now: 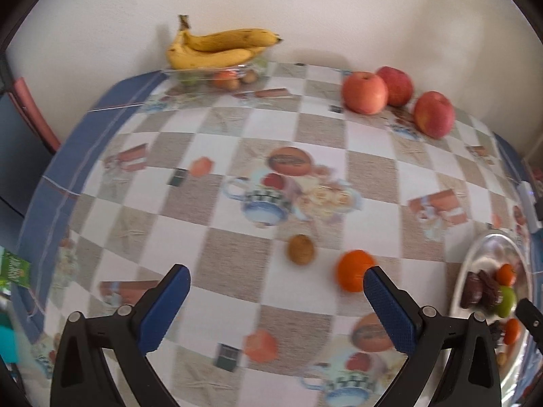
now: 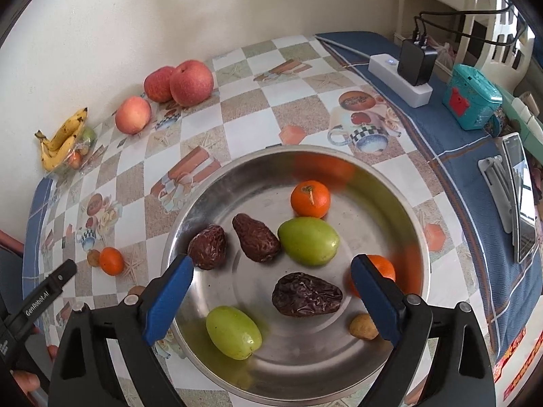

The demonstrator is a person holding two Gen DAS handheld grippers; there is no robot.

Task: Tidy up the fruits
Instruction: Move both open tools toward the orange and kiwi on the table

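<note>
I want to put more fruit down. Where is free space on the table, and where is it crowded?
Bare tablecloth lies between the bananas, the apples and the loose orange. The metal bowl is crowded around its middle; its far-left inside is bare.

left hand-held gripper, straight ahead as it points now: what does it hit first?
Probably the small brown fruit, roughly centred ahead of the open left hand-held gripper. The orange tangerine sits by the right fingertip; depth is unclear.
</note>
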